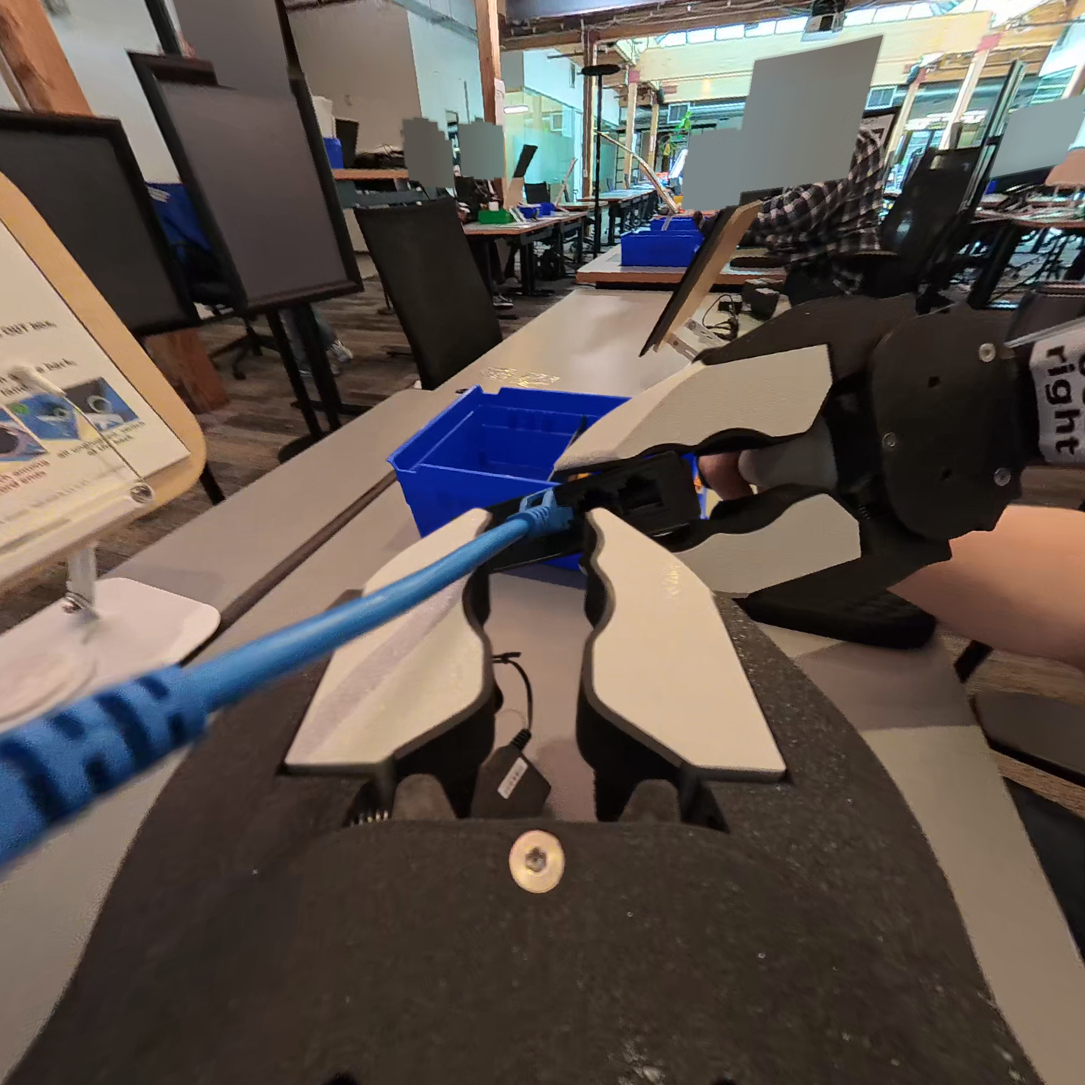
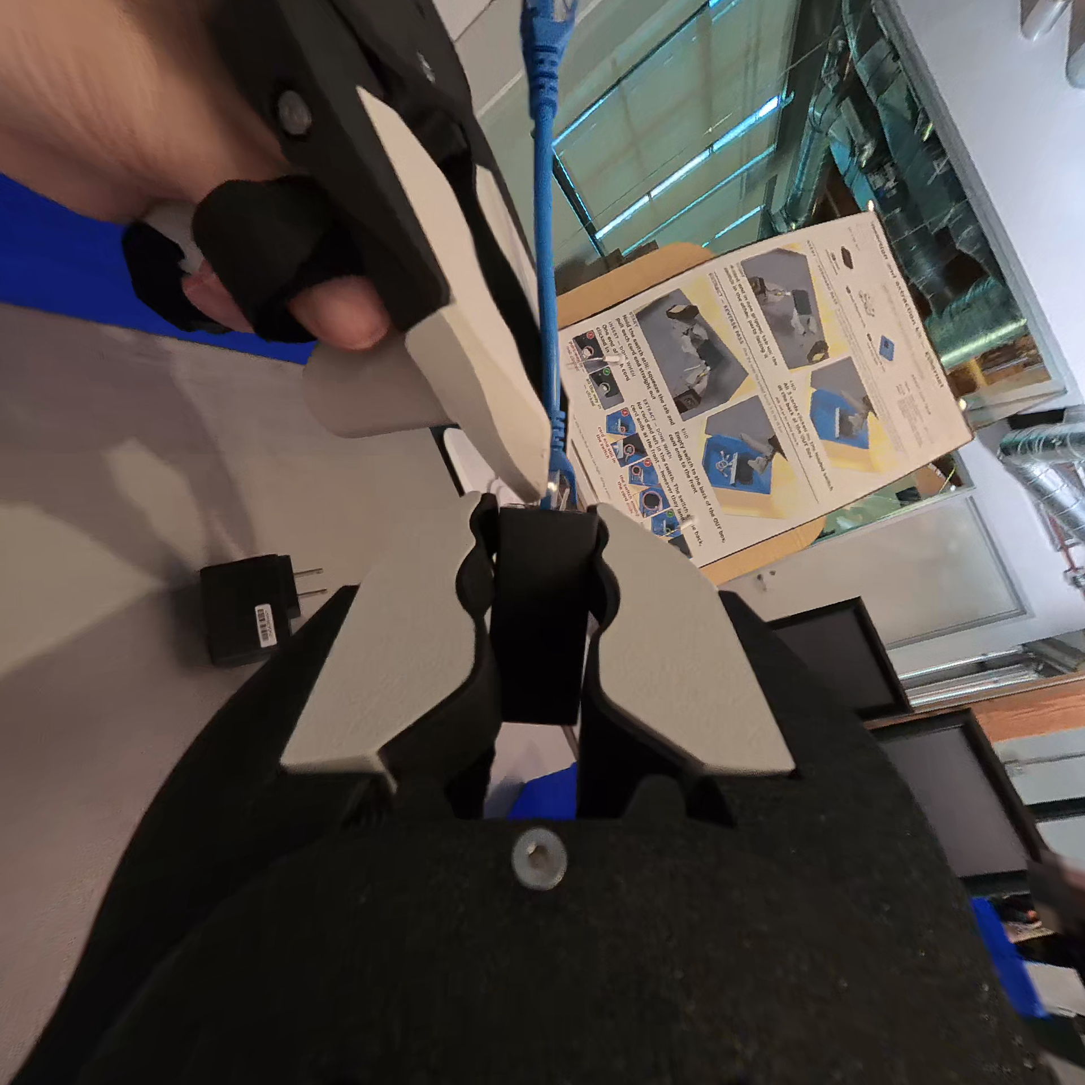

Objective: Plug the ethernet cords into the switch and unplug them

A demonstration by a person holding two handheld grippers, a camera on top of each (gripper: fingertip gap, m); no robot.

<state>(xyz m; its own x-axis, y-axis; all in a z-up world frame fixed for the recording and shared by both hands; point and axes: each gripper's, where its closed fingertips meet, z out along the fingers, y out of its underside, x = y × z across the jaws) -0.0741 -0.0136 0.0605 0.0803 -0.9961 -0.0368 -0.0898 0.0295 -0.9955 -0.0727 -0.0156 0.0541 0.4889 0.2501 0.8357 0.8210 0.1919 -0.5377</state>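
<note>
The right gripper (image 2: 540, 516) clamps the black switch (image 2: 540, 616) above the blue bin (image 1: 469, 464). The left gripper (image 1: 537, 519) closes around the blue cord (image 1: 411, 581) at its plug (image 1: 549, 511), which sits in the switch; whether both pads press the plug, I cannot tell.

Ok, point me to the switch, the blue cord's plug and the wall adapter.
switch (image 2: 540, 610): right wrist view, black top face between the tool's fingers.
blue cord's plug (image 1: 543, 512): left wrist view, its ribbed boot.
wall adapter (image 2: 243, 610): right wrist view, black body.
</note>
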